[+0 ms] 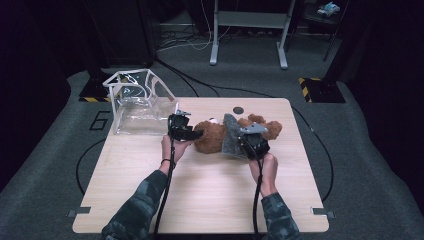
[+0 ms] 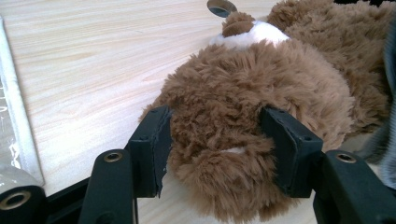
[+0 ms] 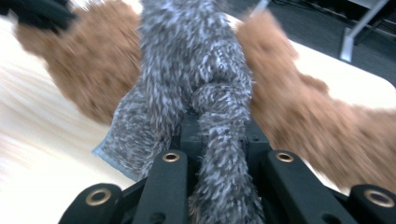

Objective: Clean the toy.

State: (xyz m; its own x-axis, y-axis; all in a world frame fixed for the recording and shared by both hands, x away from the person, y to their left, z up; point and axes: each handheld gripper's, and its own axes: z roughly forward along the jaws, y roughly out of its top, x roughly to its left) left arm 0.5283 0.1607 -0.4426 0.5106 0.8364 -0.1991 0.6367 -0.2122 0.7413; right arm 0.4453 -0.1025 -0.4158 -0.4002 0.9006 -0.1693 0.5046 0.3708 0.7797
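A: Where does the teddy bear (image 1: 215,134) lie?

B: It lies on the bench (image 1: 200,200), just past centre toward twelve o'clock, with a grey knitted garment (image 1: 231,136) draped over its body. A clear plastic box (image 1: 137,102) stands at ten o'clock, and a dark round disc (image 1: 238,110) sits near the far edge.

A: What is the state of the left tongs (image 2: 215,135)?

B: Their jaws stand partly apart, pressed into the brown fur on both sides, so they are clamped on the teddy bear at its nine o'clock end.

A: And the right tongs (image 3: 219,140)?

B: Their jaws are drawn close together and pinch a fold of the grey knitted garment at the bear's four o'clock side.
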